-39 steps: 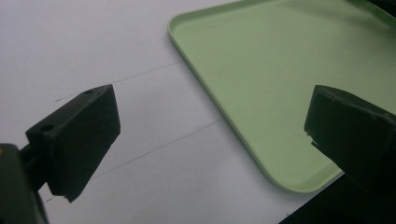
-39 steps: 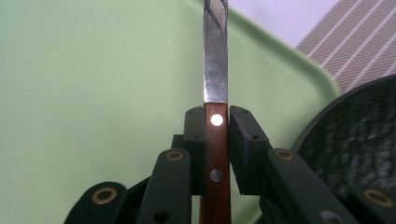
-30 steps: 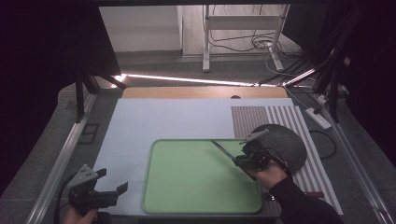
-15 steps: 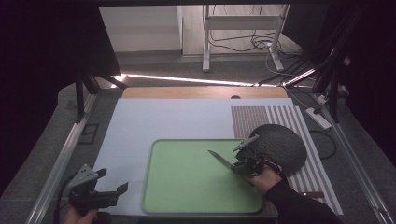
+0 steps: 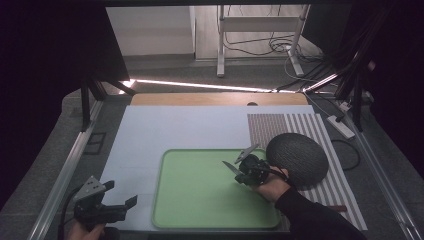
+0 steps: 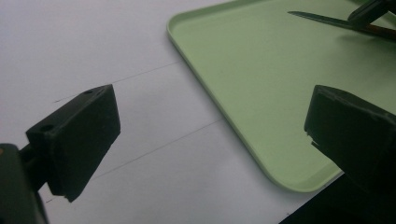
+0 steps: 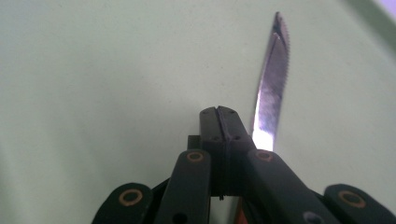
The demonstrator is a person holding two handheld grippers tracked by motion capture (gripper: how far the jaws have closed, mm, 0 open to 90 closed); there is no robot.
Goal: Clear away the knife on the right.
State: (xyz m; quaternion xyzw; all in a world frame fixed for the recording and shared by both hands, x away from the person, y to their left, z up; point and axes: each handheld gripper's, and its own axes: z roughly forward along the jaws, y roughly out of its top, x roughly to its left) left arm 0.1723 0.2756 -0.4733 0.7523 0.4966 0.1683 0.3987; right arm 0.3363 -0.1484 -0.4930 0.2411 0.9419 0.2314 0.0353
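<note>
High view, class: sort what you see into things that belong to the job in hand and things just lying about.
Belonging to the job:
knife
right hand-held gripper, shut on the knife
green tray

Lying about:
dark woven bowl
striped mat
left hand-held gripper, open off the tray

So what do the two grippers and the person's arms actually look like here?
Both are black two-jaw tools. The left gripper has blocky matte pads with small screw holes, a grey three-cornered plate on top and a dark cable trailing behind. The right gripper has slim black linkage arms with copper-ringed pivots. The right arm wears a dark long sleeve.
</note>
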